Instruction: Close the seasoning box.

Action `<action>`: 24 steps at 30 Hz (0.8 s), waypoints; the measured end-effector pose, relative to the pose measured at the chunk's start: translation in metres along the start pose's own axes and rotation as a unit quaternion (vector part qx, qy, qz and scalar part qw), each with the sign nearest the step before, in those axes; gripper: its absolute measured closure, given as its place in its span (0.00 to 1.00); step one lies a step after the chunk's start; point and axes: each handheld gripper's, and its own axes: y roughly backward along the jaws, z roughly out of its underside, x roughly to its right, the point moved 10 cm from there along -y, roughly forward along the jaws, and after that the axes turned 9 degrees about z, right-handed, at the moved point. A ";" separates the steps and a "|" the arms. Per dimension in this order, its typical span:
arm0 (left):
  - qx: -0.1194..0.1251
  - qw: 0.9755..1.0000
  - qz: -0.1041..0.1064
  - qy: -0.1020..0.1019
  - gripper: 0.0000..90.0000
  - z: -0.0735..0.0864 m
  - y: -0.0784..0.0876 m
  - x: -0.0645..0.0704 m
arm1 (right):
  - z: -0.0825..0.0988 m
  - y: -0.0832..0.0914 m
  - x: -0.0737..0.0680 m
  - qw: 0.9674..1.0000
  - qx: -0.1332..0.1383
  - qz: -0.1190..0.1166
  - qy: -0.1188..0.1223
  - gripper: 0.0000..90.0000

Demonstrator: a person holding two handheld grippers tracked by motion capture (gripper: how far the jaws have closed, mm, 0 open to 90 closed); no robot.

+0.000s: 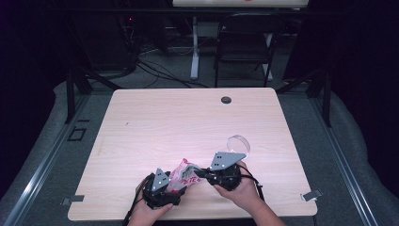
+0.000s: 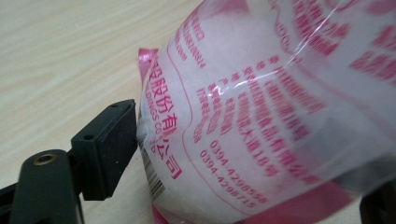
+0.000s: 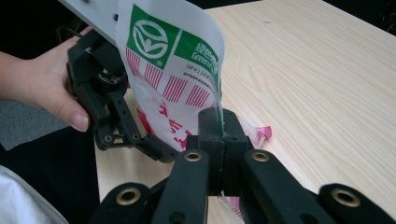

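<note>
the high view looks forward and down over the whole table from the person's side. both gripper views sit very close to the printed bag, seemingly from opposite sides, sharing it and the tabletop.

High view: dim surround, near black beyond the table; the tabletop is the brightest area, lit from above, with a pale hot spot near its middle; picture soft and grainy, fine detail lost. Left gripper view: bright, even light; glare streaks across the plastic bag; the print at upper right blurs, the nearer print sharper; the black jaw at lower left slightly soft. Right gripper view: well lit; wood grain crisp; the near jaws soft; upper left corner dark.
</note>
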 end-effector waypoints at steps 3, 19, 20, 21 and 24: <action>-0.001 1.000 0.000 0.005 0.20 0.001 -0.003 -0.001 | 0.000 0.000 0.000 1.000 0.001 0.000 0.000 1.00; -0.033 0.999 -0.008 -0.007 0.21 0.004 -0.013 -0.003 | 0.001 0.000 -0.001 1.000 0.001 0.002 0.000 1.00; -0.034 0.999 -0.008 -0.003 0.21 0.004 -0.014 -0.002 | 0.001 0.000 -0.001 1.000 0.001 0.003 0.001 1.00; -0.037 0.999 -0.012 -0.006 0.21 0.004 -0.014 -0.003 | 0.001 0.000 -0.001 1.000 0.002 0.002 0.000 1.00; -0.044 0.999 -0.018 -0.010 0.21 0.004 -0.015 -0.003 | 0.000 0.000 -0.001 1.000 0.003 0.002 -0.001 1.00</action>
